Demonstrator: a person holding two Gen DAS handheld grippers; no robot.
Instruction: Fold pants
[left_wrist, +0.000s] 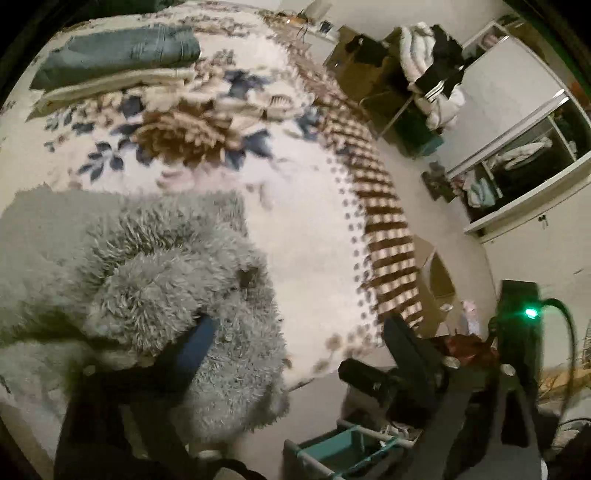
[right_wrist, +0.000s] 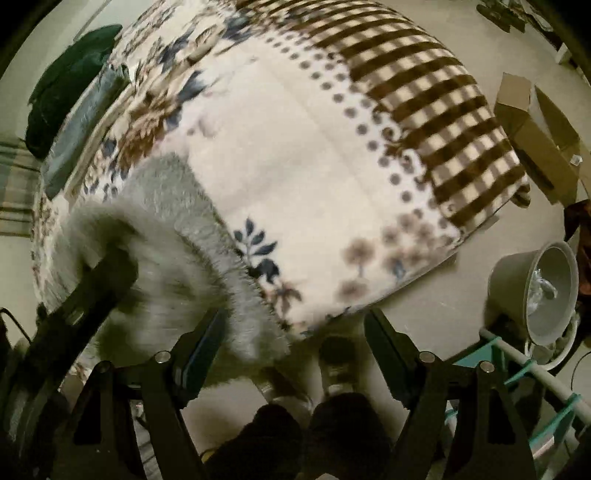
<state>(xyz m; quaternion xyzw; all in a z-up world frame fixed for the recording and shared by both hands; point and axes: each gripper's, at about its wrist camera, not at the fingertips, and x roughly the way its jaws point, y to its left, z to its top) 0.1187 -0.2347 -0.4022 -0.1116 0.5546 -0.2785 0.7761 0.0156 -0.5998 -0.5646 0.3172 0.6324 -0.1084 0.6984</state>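
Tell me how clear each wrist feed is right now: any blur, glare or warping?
Left wrist: dim and warm, fisheye bending the bed edge, grey fluffy pants fairly sharp, a green LED flaring at right. Right wrist: motion blur smears the pants and floral blanket; black corners vignette both.

The left gripper was largely buried in the grey fleece pants, only one blue finger pad showing, so how its jaws stood could not be told. The pants ran off the left wrist view's left edge. In the right wrist view the pants were motion-blurred, covering part of the right gripper's left finger. The folded jeans there were smeared and partly hidden.
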